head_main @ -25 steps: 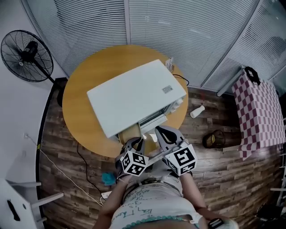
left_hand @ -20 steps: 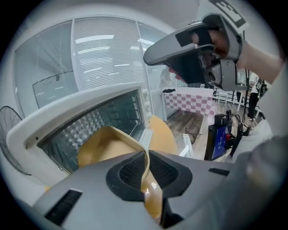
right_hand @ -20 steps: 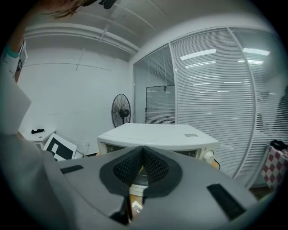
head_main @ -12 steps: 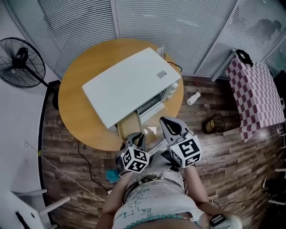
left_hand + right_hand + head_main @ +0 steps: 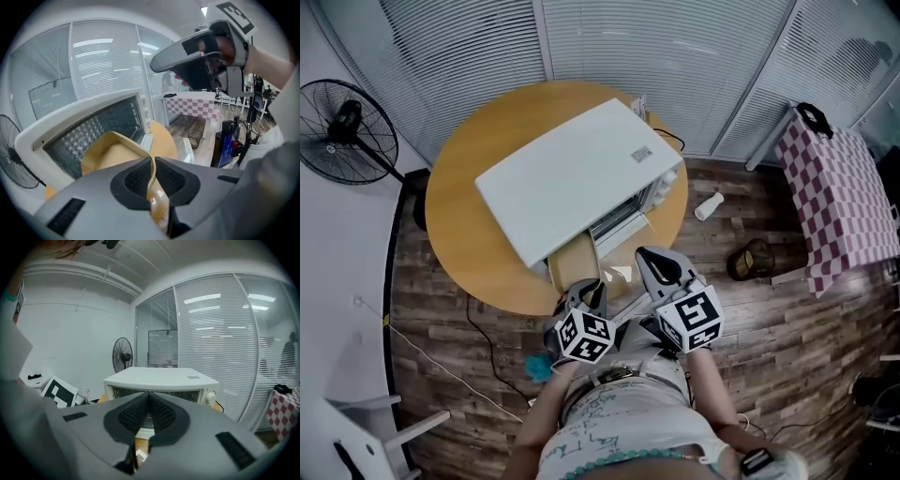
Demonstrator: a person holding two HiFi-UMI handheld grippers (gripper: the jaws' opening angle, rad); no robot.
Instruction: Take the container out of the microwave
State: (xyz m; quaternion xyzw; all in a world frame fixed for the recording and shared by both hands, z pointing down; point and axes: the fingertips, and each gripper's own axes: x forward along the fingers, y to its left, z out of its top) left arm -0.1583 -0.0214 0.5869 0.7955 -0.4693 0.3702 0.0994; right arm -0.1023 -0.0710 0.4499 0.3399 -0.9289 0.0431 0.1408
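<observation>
A white microwave (image 5: 572,178) stands on a round yellow table (image 5: 455,225). A tan open container (image 5: 572,265) hangs just in front of the microwave's front, over the table's near edge. My left gripper (image 5: 589,298) is shut on the container's near rim; in the left gripper view the thin rim (image 5: 151,176) is pinched between the dark pads, with the container's hollow (image 5: 112,157) and the microwave (image 5: 84,126) beyond. My right gripper (image 5: 654,262) hovers to the right of the container, shut with nothing in it. From the right gripper (image 5: 149,401) the microwave (image 5: 159,380) lies straight ahead.
A black standing fan (image 5: 347,131) is at the left wall. On the wooden floor to the right lie a white bottle (image 5: 709,205) and a small dark basket (image 5: 750,260). A chequered cloth (image 5: 839,206) covers something at the right. Window blinds close the back.
Both grippers have drawn back a little from the microwave toward the person, the left one bringing the container with it. The head view has shifted slightly.
</observation>
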